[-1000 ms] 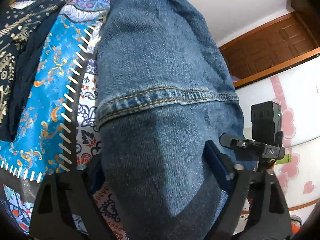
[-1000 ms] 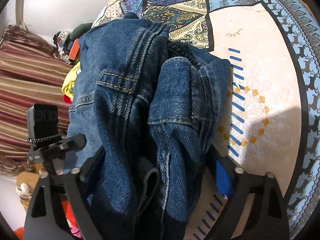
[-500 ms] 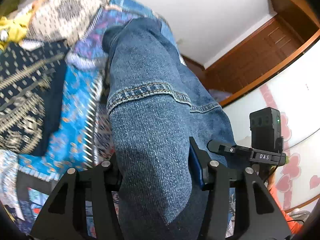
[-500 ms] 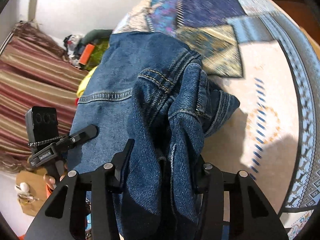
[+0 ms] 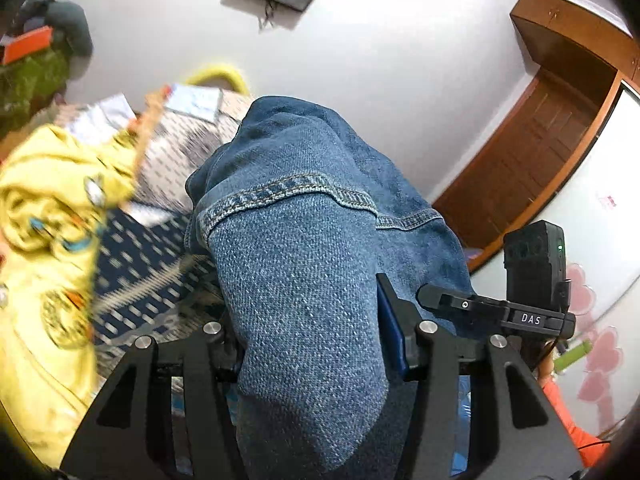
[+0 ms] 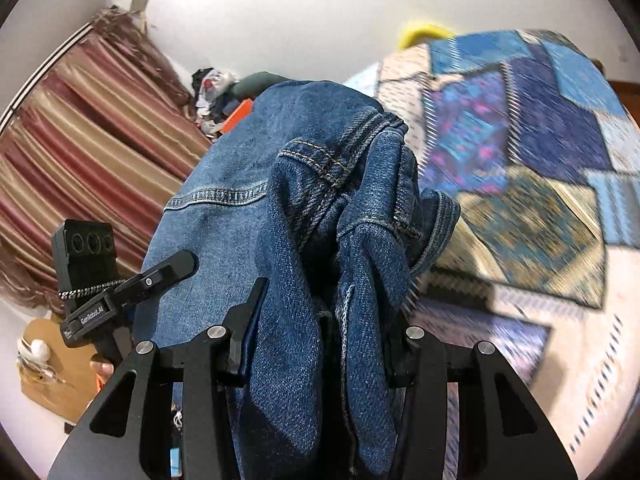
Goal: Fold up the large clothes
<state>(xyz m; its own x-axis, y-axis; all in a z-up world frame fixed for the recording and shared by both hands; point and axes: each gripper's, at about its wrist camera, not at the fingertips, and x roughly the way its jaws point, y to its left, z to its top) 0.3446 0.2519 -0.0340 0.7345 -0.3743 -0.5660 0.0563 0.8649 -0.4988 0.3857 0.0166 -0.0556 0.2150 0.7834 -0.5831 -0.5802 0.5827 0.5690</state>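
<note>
With the left claw [image 5: 308, 344] and right claw [image 6: 320, 340] each pinching a bunch of the jeans [image 6: 288, 208] lifted above the bed [image 6: 540, 208], I would raise both evenly so the legs hang straight before laying them down.

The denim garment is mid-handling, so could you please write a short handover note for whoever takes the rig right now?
Left tool: shut on the denim garment, a single smooth thickness of cloth between its fingers.
Right tool: shut on the same garment, here a bunched wad with seams and a hem.
The garment is raised off the patchwork bedspread, draped forward over both tools. A yellow garment lies on the bed to the left tool's side.
Done: both grips are secure.
Left: no fold is visible yet; spread the denim flat on the bed, then fold it.
</note>
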